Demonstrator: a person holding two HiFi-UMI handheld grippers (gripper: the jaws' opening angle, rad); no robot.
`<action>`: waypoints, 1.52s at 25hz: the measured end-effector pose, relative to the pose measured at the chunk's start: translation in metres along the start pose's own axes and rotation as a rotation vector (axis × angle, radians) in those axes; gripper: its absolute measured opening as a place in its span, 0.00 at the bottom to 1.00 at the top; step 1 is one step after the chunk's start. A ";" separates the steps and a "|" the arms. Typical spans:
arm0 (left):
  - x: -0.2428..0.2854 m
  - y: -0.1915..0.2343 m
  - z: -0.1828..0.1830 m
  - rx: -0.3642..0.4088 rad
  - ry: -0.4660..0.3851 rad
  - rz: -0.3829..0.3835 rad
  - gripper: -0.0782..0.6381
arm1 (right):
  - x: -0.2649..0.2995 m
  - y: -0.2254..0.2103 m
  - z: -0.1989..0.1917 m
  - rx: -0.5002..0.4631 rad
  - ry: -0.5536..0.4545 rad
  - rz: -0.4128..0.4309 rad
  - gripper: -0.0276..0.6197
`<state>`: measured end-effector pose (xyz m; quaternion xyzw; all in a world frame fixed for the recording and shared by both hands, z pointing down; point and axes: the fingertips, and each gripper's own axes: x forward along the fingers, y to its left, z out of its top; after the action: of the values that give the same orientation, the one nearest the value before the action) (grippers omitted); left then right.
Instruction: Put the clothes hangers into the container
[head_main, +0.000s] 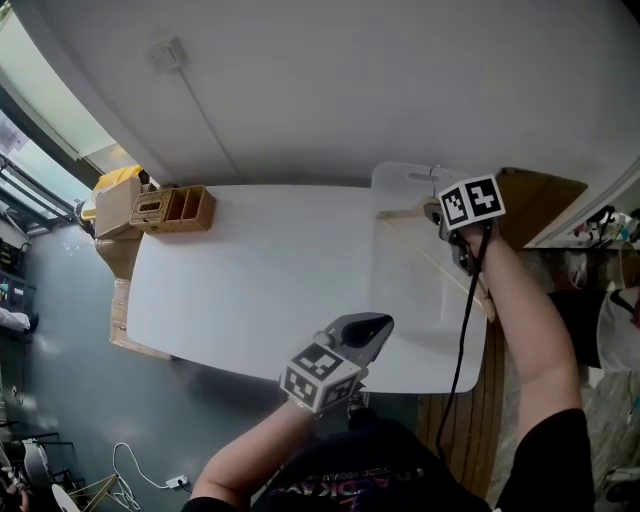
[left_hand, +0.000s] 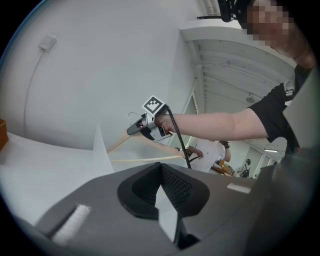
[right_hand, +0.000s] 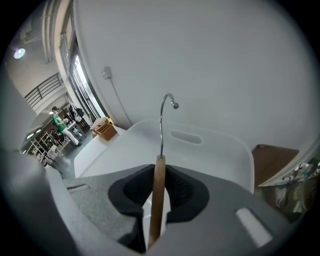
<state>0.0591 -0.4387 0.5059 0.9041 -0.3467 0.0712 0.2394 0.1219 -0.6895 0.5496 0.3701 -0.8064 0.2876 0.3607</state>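
My right gripper (head_main: 437, 214) is shut on a wooden clothes hanger (right_hand: 158, 200) just below its metal hook (right_hand: 167, 104). It holds the hanger over the translucent white container (head_main: 400, 190) at the table's right end. The hanger's arms (head_main: 452, 272) slope down inside the container. From the left gripper view I see the same gripper (left_hand: 136, 128) with the hanger's wooden bar (left_hand: 145, 159) below it. My left gripper (head_main: 374, 325) hovers over the table's near edge. Its jaws meet at the tips (left_hand: 161, 170) with nothing between them.
A wooden organiser box (head_main: 176, 208) and a cardboard box (head_main: 117, 204) stand at the white table's (head_main: 260, 280) far left corner. A brown wooden board (head_main: 541, 198) stands right of the container. The container's far wall has a handle slot (right_hand: 186, 137). People stand in the background (left_hand: 215, 155).
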 end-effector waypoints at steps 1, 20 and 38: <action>0.001 0.000 0.001 0.001 -0.001 -0.002 0.12 | 0.000 -0.001 0.000 -0.005 0.002 -0.002 0.14; -0.014 -0.007 -0.007 -0.005 -0.002 -0.019 0.12 | -0.027 -0.032 -0.014 -0.066 0.042 -0.158 0.21; -0.079 -0.049 -0.008 0.036 -0.024 -0.095 0.12 | -0.125 0.017 -0.034 0.028 -0.175 -0.237 0.05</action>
<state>0.0323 -0.3568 0.4706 0.9245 -0.3048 0.0551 0.2220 0.1792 -0.6067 0.4668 0.4913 -0.7813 0.2211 0.3152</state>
